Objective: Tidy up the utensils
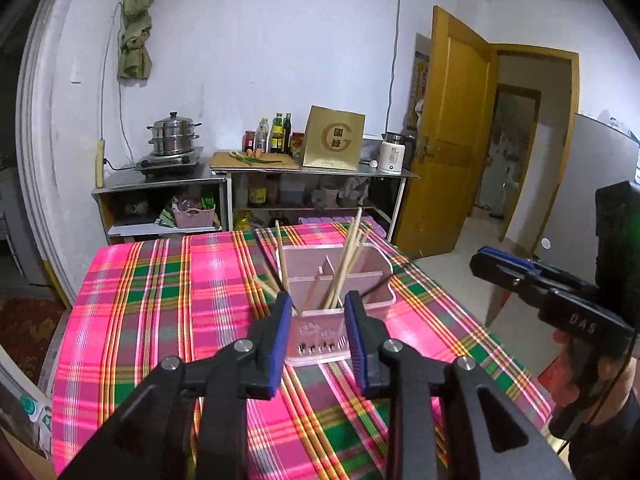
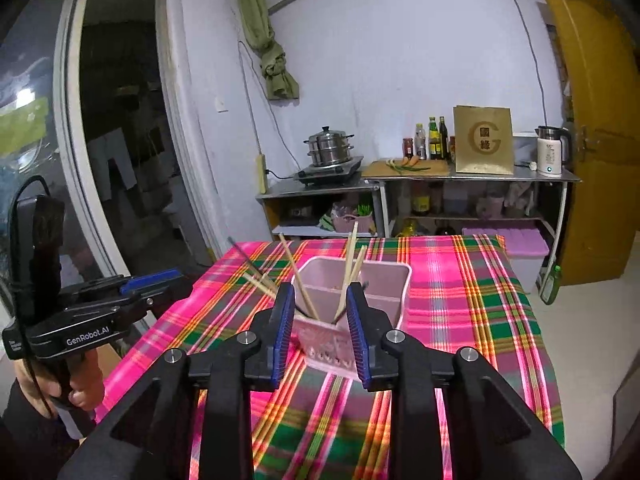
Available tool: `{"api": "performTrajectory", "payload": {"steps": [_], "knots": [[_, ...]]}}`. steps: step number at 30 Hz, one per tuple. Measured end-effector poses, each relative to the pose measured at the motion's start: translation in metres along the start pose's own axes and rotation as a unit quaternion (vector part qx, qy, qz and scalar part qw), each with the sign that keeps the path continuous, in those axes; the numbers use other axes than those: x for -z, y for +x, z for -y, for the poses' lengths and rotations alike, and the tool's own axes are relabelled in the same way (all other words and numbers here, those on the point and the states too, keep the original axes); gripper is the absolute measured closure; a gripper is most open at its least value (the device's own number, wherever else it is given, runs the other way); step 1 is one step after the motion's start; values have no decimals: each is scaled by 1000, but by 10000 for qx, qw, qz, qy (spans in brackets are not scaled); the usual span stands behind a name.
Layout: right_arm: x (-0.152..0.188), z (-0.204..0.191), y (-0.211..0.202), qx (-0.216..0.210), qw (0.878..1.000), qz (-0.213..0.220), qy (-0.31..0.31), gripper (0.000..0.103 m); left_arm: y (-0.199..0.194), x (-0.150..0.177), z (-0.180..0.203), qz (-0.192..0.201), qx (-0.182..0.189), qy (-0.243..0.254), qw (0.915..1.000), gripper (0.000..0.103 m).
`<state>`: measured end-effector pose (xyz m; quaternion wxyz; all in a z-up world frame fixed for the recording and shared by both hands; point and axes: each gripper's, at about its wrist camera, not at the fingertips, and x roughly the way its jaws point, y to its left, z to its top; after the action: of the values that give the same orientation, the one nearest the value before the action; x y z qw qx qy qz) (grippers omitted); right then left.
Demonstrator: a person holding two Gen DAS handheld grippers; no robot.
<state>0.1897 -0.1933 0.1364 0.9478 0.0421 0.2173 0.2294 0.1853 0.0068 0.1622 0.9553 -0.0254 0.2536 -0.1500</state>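
1. Two black handheld grippers with blue finger pads are in view: the left gripper [image 1: 317, 332] and the right gripper [image 2: 319, 330]. Both are held above the table.
2. Each gripper has its fingers spread apart, and nothing is pinched between them.
3. In the left wrist view, the right gripper [image 1: 500, 262] is off to the right side of the table, with its blue pads pointing left.
4. In the right wrist view, the left gripper [image 2: 150, 280] is at the left edge of the table.
5. A pink plastic utensil holder with inner dividers [image 1: 334, 280] stands upright on the pink, green and orange plaid tablecloth [image 1: 160, 300], around the middle of the table.
6. Several thin wooden chopsticks [image 1: 348, 256] lean inside its compartments, tilted in different directions.
7. More light wooden chopsticks [image 2: 258, 284] are just beside the holder on its left; whether they lie on the cloth I cannot tell.
8. Behind the table stands a metal counter [image 2: 440, 178] with a steel steamer pot [image 2: 330, 146].
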Motion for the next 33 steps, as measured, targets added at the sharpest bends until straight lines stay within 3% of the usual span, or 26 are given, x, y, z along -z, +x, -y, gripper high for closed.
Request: {"api": "performTrajectory", "payload": {"steps": [10,17,33], "knots": [[51,-13,-33,161,9998,-13,-103,73,-26,65,12,82,-201,-134,9997,72],[93,-16,-45,348,9994,-76,-53,64,-38,102,26,126,-384,-133,9991,72],[156,-33,-67,603,9980,-154,-94,64,-53,155,49,149,-426,-261,9986,72]]}}
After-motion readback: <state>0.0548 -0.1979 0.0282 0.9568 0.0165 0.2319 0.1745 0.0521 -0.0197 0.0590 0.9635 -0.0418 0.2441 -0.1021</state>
